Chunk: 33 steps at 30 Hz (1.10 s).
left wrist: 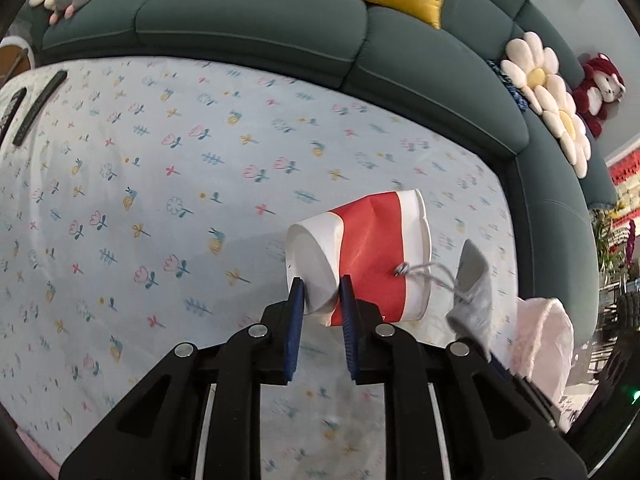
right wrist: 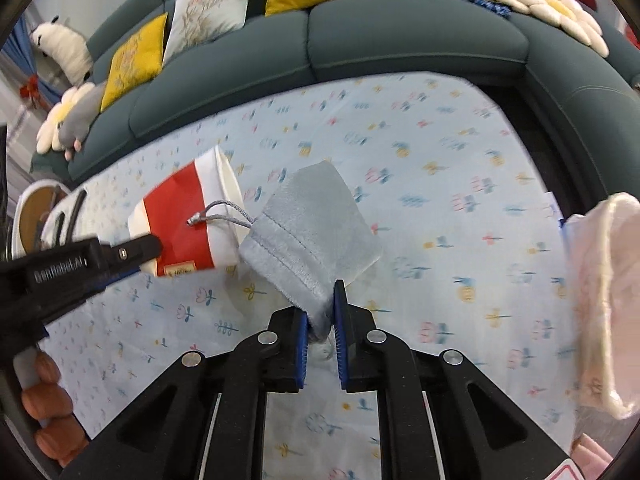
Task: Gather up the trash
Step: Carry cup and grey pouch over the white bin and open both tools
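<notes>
"GenRobot.AI" printed on left gripper (right wrist: 154, 246) holding cup (right wrist: 188, 216)

The 2 cameras each sat on a handheld gripper, looking steeply down along its fingers at close range. The left wrist view faced the floral cloth (left wrist: 160, 200) with the green sofa (left wrist: 248, 20) across the top. The right wrist view, from a position further right, faced the same cloth (right wrist: 440, 200) and sofa (right wrist: 400, 40). Both views shared the red-and-white paper cup (left wrist: 372, 256) (right wrist: 188, 216), the grey pouch (left wrist: 474, 288) (right wrist: 316, 224), the pale pink bag (left wrist: 544, 340) (right wrist: 608, 300) at the right edge, and the flower cushions (left wrist: 548, 92) (right wrist: 536, 0).
</notes>
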Available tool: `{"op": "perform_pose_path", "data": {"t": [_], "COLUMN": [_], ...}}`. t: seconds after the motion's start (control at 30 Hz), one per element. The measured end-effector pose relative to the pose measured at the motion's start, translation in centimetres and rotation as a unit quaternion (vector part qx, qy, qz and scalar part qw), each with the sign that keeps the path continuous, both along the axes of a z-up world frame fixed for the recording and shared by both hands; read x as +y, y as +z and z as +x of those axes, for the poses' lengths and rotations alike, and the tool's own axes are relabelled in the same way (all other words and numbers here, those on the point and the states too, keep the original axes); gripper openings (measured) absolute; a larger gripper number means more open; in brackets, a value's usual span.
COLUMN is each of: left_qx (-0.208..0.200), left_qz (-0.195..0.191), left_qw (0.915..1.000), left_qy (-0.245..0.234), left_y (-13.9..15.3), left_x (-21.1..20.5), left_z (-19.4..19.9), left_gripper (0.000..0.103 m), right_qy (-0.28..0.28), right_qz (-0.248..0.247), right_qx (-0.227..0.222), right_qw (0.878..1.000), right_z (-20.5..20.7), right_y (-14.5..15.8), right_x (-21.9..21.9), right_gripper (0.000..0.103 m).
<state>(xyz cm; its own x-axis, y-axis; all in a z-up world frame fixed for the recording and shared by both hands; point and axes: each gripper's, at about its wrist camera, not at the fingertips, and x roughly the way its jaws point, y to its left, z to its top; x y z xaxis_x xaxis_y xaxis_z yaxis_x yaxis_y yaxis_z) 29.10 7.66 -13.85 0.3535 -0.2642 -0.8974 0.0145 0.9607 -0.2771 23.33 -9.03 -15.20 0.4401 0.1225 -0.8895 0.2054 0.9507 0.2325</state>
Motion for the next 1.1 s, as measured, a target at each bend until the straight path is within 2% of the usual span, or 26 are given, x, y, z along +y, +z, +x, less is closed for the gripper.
{"op": "perform_pose_path", "data": {"t": [0.27,0.57,0.8,1.1], "left_qx": [-0.036,-0.078,-0.098,-0.107], "left_qz": [0.002,0.009,0.013,0.024], "left_qw": [0.9989,0.9938,0.9876,0.9773], "left_qy": [-0.030,-0.079,-0.123,-0.181], "left_y": [4.5,8.9,10.4,10.5], "left_x": [-4.2,-10.5,-16.2,-23.0], "left_z": [-3.3,-7.6,-11.1,-14.8], "left_gripper": [0.018,0.018,0.018,0.018], "right_qy": [-0.036,-0.072,-0.100,-0.147], "right_qz": [0.002,-0.001,-0.008,-0.009], "right_qx": [-0.053,-0.105,-0.130,-0.143], "right_qw": [0.998,0.992,0.986,0.979], "right_z": [-3.1,-7.9,-11.8,-16.9], "right_y": [5.8,10.5,12.5,12.9], "right_x": [-4.4,-10.4,-14.8,-21.0], "right_gripper": [0.011,0.011,0.011,0.011]}}
